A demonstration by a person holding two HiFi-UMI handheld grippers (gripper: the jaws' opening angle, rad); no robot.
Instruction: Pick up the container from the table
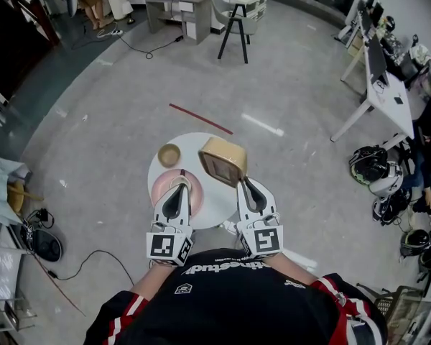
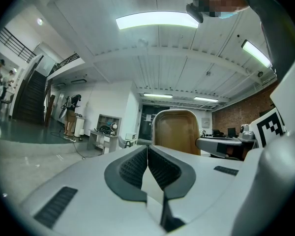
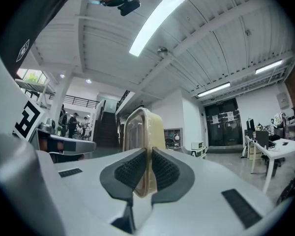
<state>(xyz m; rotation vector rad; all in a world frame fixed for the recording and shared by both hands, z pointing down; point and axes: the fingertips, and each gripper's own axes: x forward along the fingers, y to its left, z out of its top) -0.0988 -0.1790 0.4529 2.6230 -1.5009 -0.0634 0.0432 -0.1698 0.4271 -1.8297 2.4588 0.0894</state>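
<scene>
The container is held clamped by its rim in the right gripper, above the right side of the round table — the left gripper is kept closed on nothing.

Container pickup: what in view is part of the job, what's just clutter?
In the job: container, clamped in right hand-held gripper; round table.
Just lying about: tan bowl, pink plate, red strip on floor.
</scene>
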